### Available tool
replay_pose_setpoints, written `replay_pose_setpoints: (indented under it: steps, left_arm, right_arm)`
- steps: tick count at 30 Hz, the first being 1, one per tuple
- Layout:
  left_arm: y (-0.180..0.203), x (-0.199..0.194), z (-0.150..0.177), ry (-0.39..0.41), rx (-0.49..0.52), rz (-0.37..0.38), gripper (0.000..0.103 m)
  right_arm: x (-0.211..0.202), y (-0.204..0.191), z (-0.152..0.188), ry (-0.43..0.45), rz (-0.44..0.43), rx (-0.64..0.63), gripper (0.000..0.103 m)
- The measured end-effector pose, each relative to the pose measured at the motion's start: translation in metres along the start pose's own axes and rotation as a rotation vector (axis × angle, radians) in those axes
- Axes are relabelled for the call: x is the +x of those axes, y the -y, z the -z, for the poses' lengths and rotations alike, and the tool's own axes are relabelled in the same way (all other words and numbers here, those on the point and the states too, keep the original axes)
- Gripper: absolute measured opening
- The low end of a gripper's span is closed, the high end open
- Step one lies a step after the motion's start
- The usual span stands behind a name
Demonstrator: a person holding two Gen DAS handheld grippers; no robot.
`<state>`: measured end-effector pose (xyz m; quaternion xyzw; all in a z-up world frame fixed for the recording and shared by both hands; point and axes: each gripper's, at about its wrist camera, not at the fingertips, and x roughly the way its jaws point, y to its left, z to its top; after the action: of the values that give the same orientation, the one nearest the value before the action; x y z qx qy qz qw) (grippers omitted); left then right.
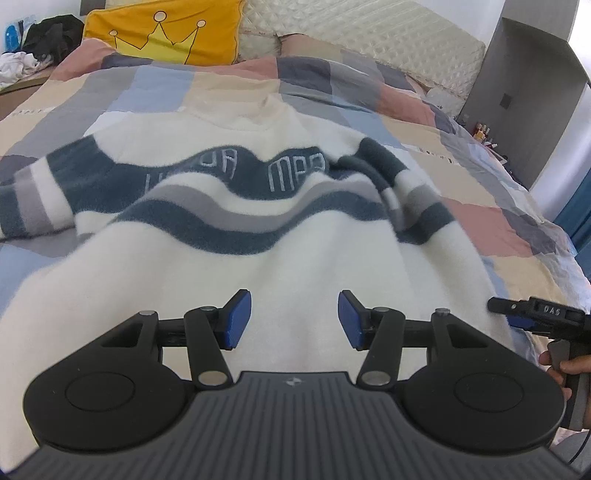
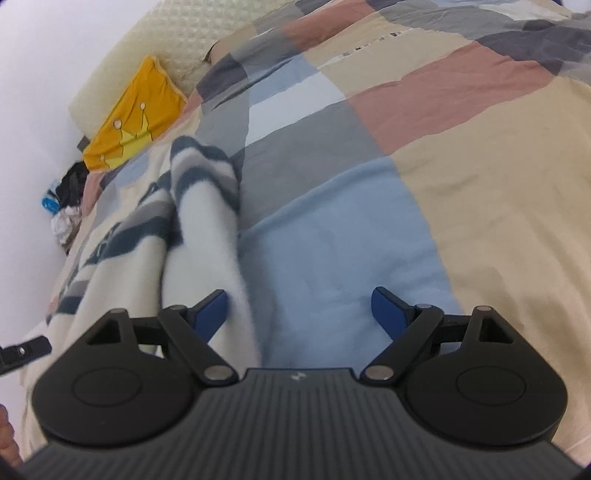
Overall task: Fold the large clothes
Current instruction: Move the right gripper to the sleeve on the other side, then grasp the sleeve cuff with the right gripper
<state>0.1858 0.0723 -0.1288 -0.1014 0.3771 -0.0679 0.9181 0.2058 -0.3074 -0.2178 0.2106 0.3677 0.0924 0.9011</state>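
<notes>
Lying face up and unfolded across the patchwork duvet (image 1: 480, 221), the striped fleece sweater (image 1: 258, 258) awaits its first fold. The left gripper (image 1: 294, 319) hovers half-open and empty; the right gripper (image 2: 299, 314) gapes wide beside the sleeve (image 2: 207, 206), gripping nothing.

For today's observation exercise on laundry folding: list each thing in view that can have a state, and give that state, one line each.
Sweater: spread on the bed, wrinkled, not yet folded; sleeve lying along its side.
Left gripper: open, above the sweater's white lower part, holding nothing.
Right gripper: open wide, at the sweater's edge, holding nothing.
Quilt: spread over the bed, lightly creased.
Yellow pillow: propped at the headboard.
</notes>
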Motion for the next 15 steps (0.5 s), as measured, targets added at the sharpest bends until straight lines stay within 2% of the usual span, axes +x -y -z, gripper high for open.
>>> replay_pose_setpoints:
  steps: [4,7,8,9,13,15]
  left_arm:
    - [-0.004,-0.001,0.0,0.001,-0.018,0.013,0.058]
    - [-0.005,-0.004,-0.001,0.011,-0.021,0.011,0.058]
    - [-0.007,-0.005,-0.001,0.011,-0.026,0.016,0.058]
    - [-0.008,-0.005,-0.001,0.012,-0.031,0.022,0.058]
    - [-0.012,-0.008,0.001,0.018,-0.041,0.025,0.058]
    - [-0.014,-0.01,0.001,0.022,-0.04,0.026,0.058]
  right_arm:
    - [0.006,-0.014,-0.001,-0.035,-0.026,-0.072,0.087]
    - [0.005,-0.017,-0.001,-0.058,-0.093,-0.068,0.073]
    - [0.007,-0.018,-0.002,-0.074,-0.134,-0.07,0.061]
    - [0.009,-0.021,-0.001,-0.093,-0.163,-0.08,0.056]
    - [0.022,-0.032,0.001,-0.185,-0.116,-0.131,0.043]
    - [0.02,-0.037,0.001,-0.184,-0.093,-0.165,0.014]
